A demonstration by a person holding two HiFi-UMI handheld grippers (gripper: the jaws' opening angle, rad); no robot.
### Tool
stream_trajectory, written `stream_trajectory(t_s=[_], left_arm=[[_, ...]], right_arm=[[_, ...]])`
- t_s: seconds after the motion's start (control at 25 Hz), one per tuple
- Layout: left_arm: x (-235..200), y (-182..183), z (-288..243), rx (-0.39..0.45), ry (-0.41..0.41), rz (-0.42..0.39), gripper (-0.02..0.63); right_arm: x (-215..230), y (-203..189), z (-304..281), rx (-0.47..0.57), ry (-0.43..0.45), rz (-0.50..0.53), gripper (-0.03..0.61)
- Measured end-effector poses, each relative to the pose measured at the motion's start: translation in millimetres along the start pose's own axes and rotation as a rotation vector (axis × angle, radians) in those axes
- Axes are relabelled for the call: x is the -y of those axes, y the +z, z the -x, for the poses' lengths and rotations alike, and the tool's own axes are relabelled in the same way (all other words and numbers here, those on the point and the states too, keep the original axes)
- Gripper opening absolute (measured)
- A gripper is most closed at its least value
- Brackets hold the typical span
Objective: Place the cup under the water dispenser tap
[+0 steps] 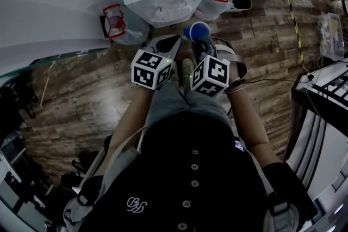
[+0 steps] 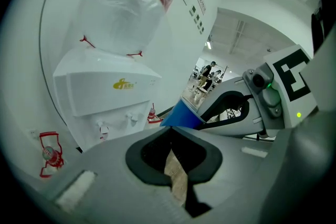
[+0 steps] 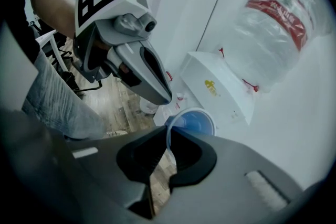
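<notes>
The right gripper (image 3: 169, 132) was clamped on the rim of the blue cup (image 3: 193, 122), which was held in the air. The left gripper (image 2: 170, 129), just beside it, was closed on nothing. Beyond stood the water dispenser (image 3: 218, 89), its taps (image 2: 103, 128) apart from the cup. An upturned bottle (image 2: 131, 2) sat on top.

Both arms reach forward from the torso, the left forearm (image 1: 129, 125) and right forearm (image 1: 247, 117) angling in so the grippers sit close side by side. The left gripper (image 1: 175, 41) points toward the far side and slightly down, its jaws together and empty. The right gripper (image 1: 198, 45) tilts down more steeply, its jaws pinching the rim of a blue cup (image 3: 193, 122).
</notes>
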State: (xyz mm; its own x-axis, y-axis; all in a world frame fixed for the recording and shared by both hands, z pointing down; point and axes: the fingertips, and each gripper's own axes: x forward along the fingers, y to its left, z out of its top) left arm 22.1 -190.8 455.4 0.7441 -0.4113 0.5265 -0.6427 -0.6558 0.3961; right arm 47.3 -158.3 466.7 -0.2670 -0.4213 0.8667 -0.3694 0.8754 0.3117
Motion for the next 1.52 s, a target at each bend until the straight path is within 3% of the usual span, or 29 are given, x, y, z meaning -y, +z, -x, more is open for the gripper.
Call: stream_trajectory(t_s=[0.4, 1.04, 1.52], left_arm=[[-23, -29, -16, 0.033, 0.041, 0.065, 0.005], [-54, -71, -51, 0.014, 0.045, 0.102, 0.005], [-91, -100, -73, 0.040, 0.108, 0.135, 0.005]], right_arm=[[-5, -11, -43, -0.026, 0.017, 0.058, 0.025], [-21, -40, -111, -0.081, 0.067, 0.045, 0.025], [-28, -57, -167, -0.095, 0.067, 0.046, 0.025]])
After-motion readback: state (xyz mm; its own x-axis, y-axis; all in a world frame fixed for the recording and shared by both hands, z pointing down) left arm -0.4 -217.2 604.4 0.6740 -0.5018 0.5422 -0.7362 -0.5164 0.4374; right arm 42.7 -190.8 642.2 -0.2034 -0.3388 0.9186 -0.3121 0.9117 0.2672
